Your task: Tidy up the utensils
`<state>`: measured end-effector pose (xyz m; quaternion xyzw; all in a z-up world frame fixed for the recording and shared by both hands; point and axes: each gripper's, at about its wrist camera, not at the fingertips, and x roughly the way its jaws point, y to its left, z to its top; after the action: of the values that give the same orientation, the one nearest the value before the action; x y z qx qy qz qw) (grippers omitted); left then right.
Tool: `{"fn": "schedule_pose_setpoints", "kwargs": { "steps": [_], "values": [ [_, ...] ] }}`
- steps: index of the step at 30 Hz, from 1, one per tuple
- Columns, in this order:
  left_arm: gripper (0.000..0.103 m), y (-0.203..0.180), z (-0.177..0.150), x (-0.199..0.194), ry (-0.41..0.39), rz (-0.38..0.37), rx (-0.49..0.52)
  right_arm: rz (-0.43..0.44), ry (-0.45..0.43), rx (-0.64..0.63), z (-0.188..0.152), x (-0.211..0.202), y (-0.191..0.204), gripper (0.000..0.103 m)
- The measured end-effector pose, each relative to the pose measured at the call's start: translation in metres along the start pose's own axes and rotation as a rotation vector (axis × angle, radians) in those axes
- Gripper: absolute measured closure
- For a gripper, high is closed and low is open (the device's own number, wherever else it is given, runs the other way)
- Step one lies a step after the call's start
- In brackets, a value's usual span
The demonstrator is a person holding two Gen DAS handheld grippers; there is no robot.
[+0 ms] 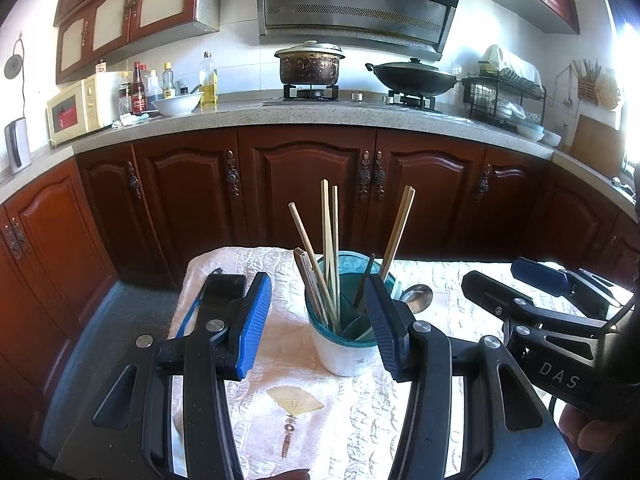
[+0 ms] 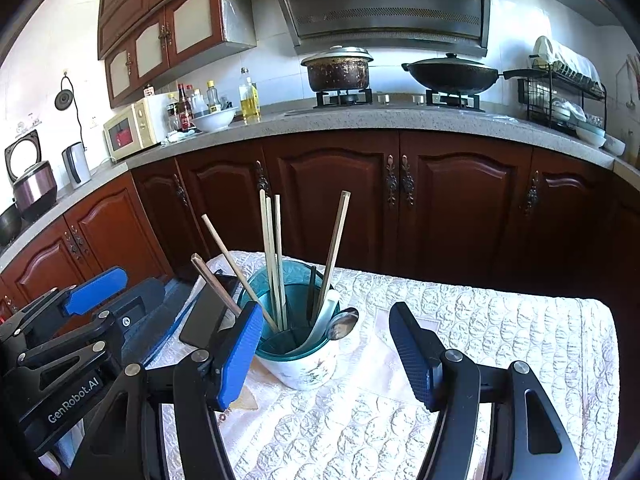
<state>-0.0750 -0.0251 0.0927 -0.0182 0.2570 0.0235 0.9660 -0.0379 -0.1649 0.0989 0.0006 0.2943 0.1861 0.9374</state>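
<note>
Chopsticks (image 1: 329, 240) in cup (image 1: 344, 356), spoon (image 1: 418, 298) beside, both hand-held grippers (image 1: 316, 328) (image 2: 328, 356) open, empty.

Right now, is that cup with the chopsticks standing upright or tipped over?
Upright. The cup sits flat on the tablecloth, mouth up, chopsticks poking out the top.

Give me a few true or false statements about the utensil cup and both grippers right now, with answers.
1. Wooden chopsticks stand in the teal-rimmed white cup. True.
2. The left gripper is shut on a chopstick. False: it is open, with the cup between its jaws.
3. A metal spoon lies flat on the cloth. False: it leans in the cup.
4. The right gripper is open. True.
5. The cup stands on a pale quilted cloth. True.
</note>
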Motion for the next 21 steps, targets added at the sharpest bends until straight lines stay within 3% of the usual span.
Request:
{"fn": "schedule_pose_setpoints", "kwargs": {
  "steps": [21],
  "values": [
    [0.055, 0.0017, -0.0039, 0.0054, 0.016, -0.003, 0.004, 0.001, 0.015, -0.008, 0.0019, 0.0043, 0.0001, 0.037]
  ]
}}
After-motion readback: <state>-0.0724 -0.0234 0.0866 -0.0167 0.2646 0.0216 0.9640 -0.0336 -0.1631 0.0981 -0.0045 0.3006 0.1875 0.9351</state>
